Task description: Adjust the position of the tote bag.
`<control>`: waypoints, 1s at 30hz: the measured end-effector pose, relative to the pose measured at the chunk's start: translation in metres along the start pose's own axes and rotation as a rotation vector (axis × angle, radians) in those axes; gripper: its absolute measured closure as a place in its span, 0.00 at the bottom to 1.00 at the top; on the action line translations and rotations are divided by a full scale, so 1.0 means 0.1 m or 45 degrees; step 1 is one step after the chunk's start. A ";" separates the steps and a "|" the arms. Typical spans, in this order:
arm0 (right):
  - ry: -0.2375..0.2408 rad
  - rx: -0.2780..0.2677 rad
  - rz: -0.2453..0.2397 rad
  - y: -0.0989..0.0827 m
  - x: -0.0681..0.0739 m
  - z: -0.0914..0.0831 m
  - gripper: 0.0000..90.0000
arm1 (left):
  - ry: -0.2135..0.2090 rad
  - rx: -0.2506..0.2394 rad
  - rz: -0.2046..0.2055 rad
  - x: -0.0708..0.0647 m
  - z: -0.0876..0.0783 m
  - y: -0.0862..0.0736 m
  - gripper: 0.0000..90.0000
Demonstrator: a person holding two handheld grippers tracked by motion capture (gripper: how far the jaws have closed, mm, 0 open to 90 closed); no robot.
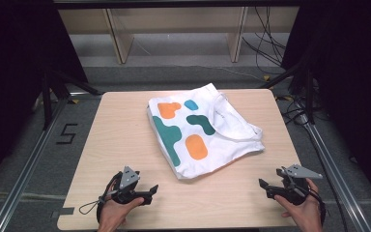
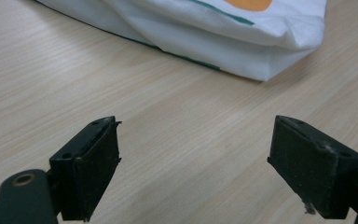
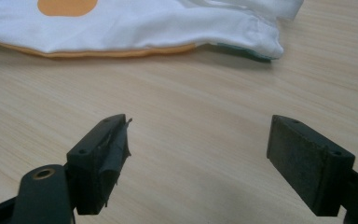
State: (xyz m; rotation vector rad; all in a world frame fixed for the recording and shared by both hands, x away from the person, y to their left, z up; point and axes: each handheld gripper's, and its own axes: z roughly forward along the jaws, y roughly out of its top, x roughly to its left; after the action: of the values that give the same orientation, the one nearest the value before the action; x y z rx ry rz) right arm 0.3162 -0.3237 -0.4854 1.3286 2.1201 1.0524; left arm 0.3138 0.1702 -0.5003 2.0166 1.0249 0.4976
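Grippers, left (image 1: 153, 189) and right (image 1: 262, 184), we are holding apart near the tabletop's (image 1: 125, 140) front corners, flanking the folded shirt (image 1: 200, 128) for reaching.

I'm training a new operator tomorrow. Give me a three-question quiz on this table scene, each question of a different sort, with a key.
1. True or false: the left gripper is shut on the cloth.
2. Which colours are the shapes printed on the cloth? A) red and yellow B) orange and teal C) purple and pink
3. Fill in: the right gripper has its jaws ____ and nothing between them.

Key
1. False. Its jaws stand open over bare table, apart from the cloth.
2. B.
3. Open.
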 end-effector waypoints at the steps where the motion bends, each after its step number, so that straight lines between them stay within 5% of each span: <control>1: -0.003 0.000 -0.001 0.00 0.00 0.00 0.24 | 0.007 0.004 0.013 0.00 0.01 0.00 0.16; 13: -0.006 0.003 0.007 0.00 -0.01 0.01 0.23 | 0.009 0.051 -0.001 -0.01 0.04 -0.01 0.17; 16: -0.015 0.003 0.011 0.00 -0.02 0.02 0.23 | 0.006 0.091 0.047 0.00 0.03 0.00 0.18; 17: -0.012 0.002 0.008 0.00 -0.02 0.02 0.23 | 0.006 0.064 0.014 -0.02 0.05 0.00 0.18; 18: -0.006 0.015 0.052 0.00 0.00 0.01 0.23 | -0.004 0.080 0.029 -0.01 0.05 0.00 0.18; 21: 0.001 0.017 0.053 -0.01 0.00 0.01 0.23 | -0.006 0.080 0.015 -0.01 0.07 0.00 0.19; 25: -0.007 0.001 -0.013 -0.01 -0.06 0.02 0.23 | -0.019 0.057 -0.047 -0.02 0.08 0.00 0.20; 28: 0.008 0.039 0.063 -0.02 -0.03 0.02 0.23 | -0.039 0.039 -0.082 -0.07 0.10 0.04 0.21; 30: 0.011 0.011 0.018 -0.02 -0.07 0.04 0.23 | -0.057 0.039 -0.068 -0.10 0.11 0.06 0.21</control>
State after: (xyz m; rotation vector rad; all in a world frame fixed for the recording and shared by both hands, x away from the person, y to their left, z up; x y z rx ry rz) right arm 0.3211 -0.3284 -0.4897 1.3476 2.1270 1.0578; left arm 0.3182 0.1549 -0.5021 2.0133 1.0617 0.4088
